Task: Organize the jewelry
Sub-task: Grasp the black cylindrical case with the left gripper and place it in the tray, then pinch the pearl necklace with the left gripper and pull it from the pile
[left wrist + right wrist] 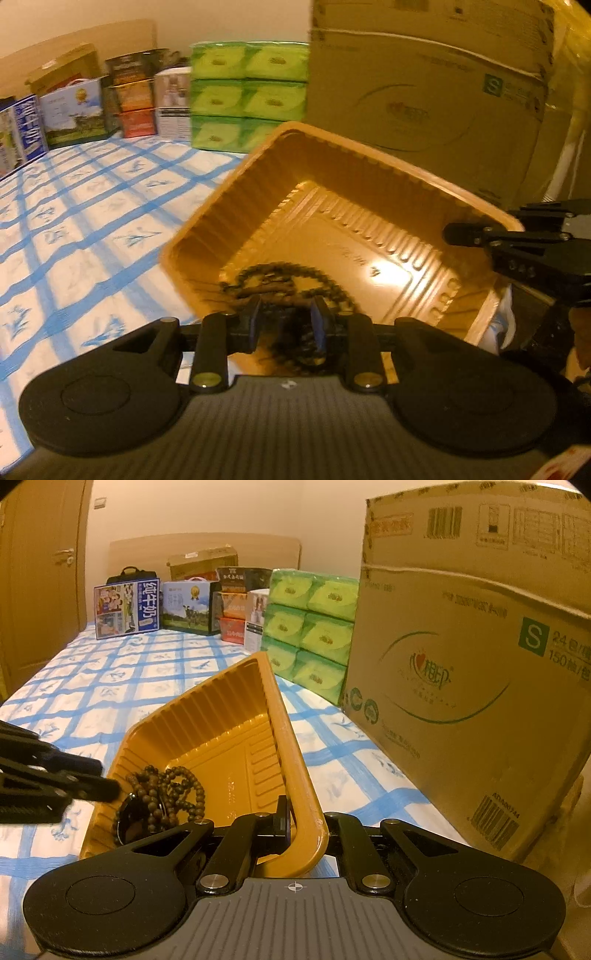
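two grippers at yellow tray (229, 716): right gripper (291, 825) clamped on tray rim; left gripper (286, 319) jaws parted, hovering just above beads (173, 790) in tray corner.

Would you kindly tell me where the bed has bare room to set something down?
Free: checked sheet between yellow tray and far cartons. Crowded: green packs and big cardboard box beside the tray.

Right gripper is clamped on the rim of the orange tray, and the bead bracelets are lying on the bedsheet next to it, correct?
Not quite. The right gripper is clamped on the orange tray rim, but the bead bracelets lie inside the tray, at its low end, as the right wrist view shows.
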Demonstrator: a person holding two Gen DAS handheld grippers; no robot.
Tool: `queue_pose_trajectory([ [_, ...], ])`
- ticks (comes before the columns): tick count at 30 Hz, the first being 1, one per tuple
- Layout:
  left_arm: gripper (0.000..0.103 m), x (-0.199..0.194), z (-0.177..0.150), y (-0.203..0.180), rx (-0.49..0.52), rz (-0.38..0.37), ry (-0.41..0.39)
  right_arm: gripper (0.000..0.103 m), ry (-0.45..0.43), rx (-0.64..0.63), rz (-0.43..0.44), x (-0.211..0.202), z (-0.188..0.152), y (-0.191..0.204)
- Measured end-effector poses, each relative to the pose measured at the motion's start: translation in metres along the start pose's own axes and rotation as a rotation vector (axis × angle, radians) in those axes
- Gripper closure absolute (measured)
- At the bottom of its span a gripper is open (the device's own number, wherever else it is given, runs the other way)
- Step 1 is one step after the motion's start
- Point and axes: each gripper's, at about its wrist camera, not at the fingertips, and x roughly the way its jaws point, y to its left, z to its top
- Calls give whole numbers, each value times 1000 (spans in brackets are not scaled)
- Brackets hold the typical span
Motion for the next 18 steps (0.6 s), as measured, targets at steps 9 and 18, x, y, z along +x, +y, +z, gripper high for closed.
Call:
queue_pose_trajectory([
  [9,78,-19,-30,55,-82,135,33,97,-49,7,40,-2,6,-2],
  [18,78,-3,-50,65,8,201,98,95,-41,79,63,2,13,-13],
])
